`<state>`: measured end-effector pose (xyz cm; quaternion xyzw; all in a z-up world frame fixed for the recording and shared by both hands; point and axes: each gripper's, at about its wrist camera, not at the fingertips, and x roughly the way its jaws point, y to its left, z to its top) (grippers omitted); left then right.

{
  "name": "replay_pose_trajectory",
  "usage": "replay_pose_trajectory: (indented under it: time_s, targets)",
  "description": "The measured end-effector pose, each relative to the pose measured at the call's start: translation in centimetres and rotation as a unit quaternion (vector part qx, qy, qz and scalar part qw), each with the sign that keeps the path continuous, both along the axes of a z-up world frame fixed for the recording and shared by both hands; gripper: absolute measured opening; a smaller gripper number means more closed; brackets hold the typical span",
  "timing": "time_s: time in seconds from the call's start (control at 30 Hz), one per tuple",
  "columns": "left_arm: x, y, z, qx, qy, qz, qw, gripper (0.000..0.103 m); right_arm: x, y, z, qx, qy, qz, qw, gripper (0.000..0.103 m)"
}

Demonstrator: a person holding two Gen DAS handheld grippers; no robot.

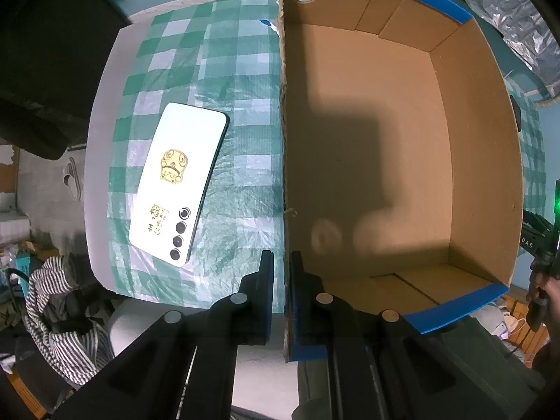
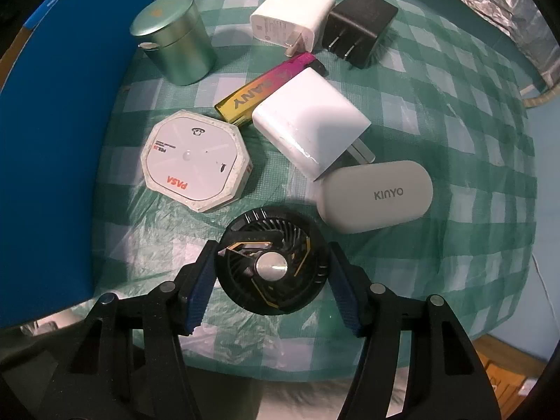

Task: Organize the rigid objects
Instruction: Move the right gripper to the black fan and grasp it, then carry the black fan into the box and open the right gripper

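Observation:
My left gripper points down and is shut on the left wall of an open cardboard box with blue rims; nothing lies inside the box. A white phone lies face down on the checked cloth to the left of the box. My right gripper straddles a round black fan lying flat on the cloth. Its blue pads touch the fan's rim on both sides. The box's blue outer wall stands to the left of the fan.
Beyond the fan lie a white octagonal case, a grey KINYO case, a white charger, a lighter, a green tin, another white charger and a black charger. Striped clothing lies below the table edge.

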<state>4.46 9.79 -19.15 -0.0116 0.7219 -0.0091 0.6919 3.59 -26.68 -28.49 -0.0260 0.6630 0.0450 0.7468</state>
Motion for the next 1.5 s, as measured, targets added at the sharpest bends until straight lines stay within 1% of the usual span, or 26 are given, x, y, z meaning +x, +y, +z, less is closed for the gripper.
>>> replay_pose_trajectory:
  time_s: [0.3,0.47,0.63,0.67,0.83,0.97,1.03,1.13,1.3,1.43,1.5]
  targets:
    - [0.1,0.2,-0.1,-0.002,0.003,0.006,1.0000,0.008,-0.2,0.6,0.0,-0.007,-0.003,0.015,1.000,0.061]
    - [-0.1,0.2,-0.2,-0.007,0.005,0.010,0.9999,0.008,-0.2,0.6,1.0,-0.007,-0.010,0.018,1.000,0.061]
    - [-0.2,-0.1,-0.2,-0.006,0.004,0.006,1.0000,0.008,-0.4,1.1,3.2,0.003,-0.020,0.022,1.000,0.061]
    - [-0.2,-0.2,-0.2,-0.006,0.004,0.004,1.0000,0.008,-0.4,1.2,3.7,-0.003,-0.028,0.024,0.999,0.061]
    - [-0.1,-0.5,-0.1,-0.006,0.004,-0.001,1.0000,0.008,0.3,2.6,6.0,0.000,-0.039,0.037,0.999,0.061]
    - [-0.1,-0.5,-0.1,-0.006,0.005,-0.003,1.0000,0.008,1.6,2.9,7.9,0.011,-0.051,0.048,0.997,0.061]
    - [-0.1,-0.5,-0.1,-0.008,0.004,-0.004,1.0000,0.008,2.5,3.6,9.3,0.012,-0.055,0.058,0.997,0.061]
    - [-0.1,-0.5,0.0,-0.006,0.004,-0.005,1.0000,0.008,3.5,4.7,10.4,0.014,-0.061,0.073,0.995,0.061]
    - [-0.1,-0.5,-0.1,-0.006,0.005,-0.005,1.0000,0.006,5.1,6.5,12.8,0.031,-0.073,0.097,0.992,0.061]
    - [0.0,-0.5,-0.1,-0.004,0.005,-0.004,1.0000,0.005,6.8,8.2,13.7,0.044,-0.078,0.115,0.989,0.062]
    - [0.0,-0.5,-0.2,-0.004,0.006,-0.003,1.0000,0.005,7.8,9.4,14.1,0.043,-0.083,0.128,0.987,0.062]
